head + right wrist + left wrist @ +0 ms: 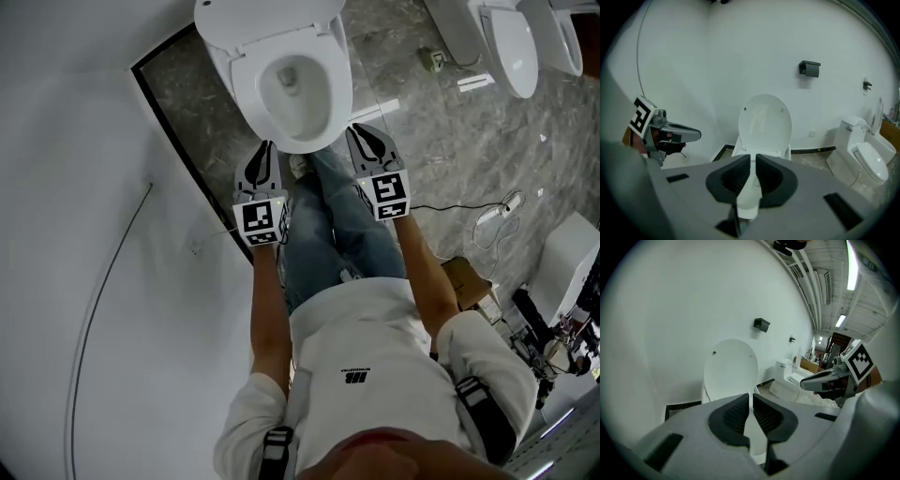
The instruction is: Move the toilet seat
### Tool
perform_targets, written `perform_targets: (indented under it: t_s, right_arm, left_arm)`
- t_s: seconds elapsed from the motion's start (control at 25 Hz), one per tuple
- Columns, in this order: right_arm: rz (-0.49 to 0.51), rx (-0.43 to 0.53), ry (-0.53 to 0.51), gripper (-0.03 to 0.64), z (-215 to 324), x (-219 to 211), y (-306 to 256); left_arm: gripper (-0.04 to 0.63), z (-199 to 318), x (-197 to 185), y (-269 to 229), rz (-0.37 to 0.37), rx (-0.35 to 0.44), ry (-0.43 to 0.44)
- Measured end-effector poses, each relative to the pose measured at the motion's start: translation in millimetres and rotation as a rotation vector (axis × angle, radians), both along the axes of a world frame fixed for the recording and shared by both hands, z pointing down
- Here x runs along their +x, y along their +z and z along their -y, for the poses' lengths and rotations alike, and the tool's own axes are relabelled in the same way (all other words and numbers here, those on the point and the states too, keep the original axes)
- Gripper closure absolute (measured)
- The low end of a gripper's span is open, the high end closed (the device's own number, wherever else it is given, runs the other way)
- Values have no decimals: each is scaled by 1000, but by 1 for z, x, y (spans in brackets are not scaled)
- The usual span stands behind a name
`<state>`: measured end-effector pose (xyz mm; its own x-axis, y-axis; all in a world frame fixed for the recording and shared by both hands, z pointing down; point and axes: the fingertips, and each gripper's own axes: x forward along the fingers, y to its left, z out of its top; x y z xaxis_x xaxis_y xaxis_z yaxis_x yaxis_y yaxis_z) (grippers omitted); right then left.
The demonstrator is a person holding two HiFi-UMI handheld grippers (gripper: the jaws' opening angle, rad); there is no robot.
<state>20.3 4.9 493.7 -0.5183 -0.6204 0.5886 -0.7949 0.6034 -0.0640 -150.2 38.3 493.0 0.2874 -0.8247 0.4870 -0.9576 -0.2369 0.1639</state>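
Note:
A white toilet stands against the white wall. Its lid is raised upright, and the seat ring lies down on the bowl. My left gripper hovers just short of the bowl's front left rim, shut and empty. My right gripper is level with it at the front right rim, also shut with nothing between its pads. In the left gripper view the shut jaws point at the lid. The right gripper view has its jaws in line with the bowl.
The person's jeans-clad legs stand directly before the bowl. More white toilets stand to the right on the dark marble floor. A cable and a cardboard box lie at the right. A black box hangs on the wall.

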Motion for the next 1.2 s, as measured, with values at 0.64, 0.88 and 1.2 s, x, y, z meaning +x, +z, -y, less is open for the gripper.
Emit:
perform_targets:
  t_s: [0.64, 0.88, 1.2]
  right_arm:
    - [-25, -118, 1, 577, -7, 7, 103]
    - [-36, -153, -7, 577, -12, 7, 136]
    - [-43, -208, 33, 576, -16, 13, 172]
  left_arm:
    - [561, -5, 8, 104, -6, -137, -27]
    - [561, -10, 14, 137, -14, -177, -25]
    - [560, -16, 15, 174, -21, -228, -26]
